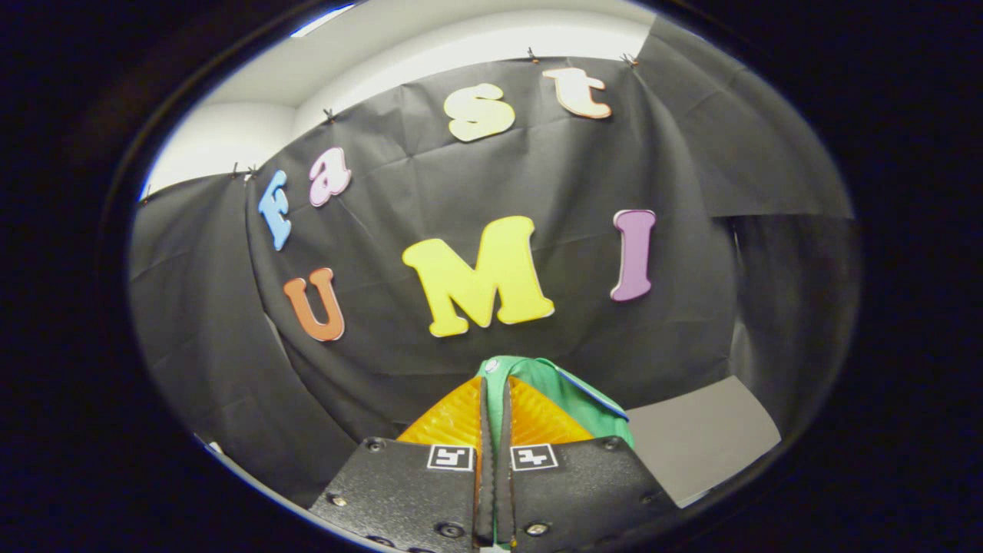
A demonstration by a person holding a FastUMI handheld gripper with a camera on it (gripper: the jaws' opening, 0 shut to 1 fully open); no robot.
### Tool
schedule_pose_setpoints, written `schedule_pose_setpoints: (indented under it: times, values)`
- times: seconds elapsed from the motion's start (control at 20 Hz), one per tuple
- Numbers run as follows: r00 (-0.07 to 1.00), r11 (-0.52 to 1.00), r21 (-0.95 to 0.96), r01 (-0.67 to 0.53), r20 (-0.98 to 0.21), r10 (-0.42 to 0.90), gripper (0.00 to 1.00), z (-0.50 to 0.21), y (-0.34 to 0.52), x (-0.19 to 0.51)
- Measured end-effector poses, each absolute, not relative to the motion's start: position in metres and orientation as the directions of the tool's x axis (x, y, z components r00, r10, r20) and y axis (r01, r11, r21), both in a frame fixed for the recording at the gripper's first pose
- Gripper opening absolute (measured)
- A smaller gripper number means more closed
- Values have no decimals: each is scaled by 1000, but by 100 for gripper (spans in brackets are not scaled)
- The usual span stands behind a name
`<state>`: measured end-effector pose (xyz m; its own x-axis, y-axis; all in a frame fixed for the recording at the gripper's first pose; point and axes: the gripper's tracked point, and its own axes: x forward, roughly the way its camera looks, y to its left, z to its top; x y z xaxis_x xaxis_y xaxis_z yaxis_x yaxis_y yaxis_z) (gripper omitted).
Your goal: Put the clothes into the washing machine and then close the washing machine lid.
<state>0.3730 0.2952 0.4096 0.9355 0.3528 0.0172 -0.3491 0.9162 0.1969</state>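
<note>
— Gripper view: gripper [495,407] clenched on the green garment [572,395], cloth pinched between the orange fingers [453,418] and spilling over the right one, just ahead of the tips. Raised toward the black booth wall [537,177].

— Step in hand?

— Probably carrying the clothes toward the washing machine. Grey tabletop [699,438] lying beyond the fingers, off to the right.

— Next?

— Likely tipping down, finding the drum opening, then releasing above it. Lid closing yet to come.
</note>
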Motion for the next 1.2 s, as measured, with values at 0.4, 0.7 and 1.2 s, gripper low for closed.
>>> schedule_pose_setpoints:
  times: [0.4, 0.7, 1.2]
  values:
    - [890, 870, 195, -453, 37, 455, 5, 425, 377, 359]
    - [867, 851, 211, -481, -33, 498, 5, 384, 427, 382]
    - [833, 862, 230, -451, -237, 499, 5, 266, 487, 445]
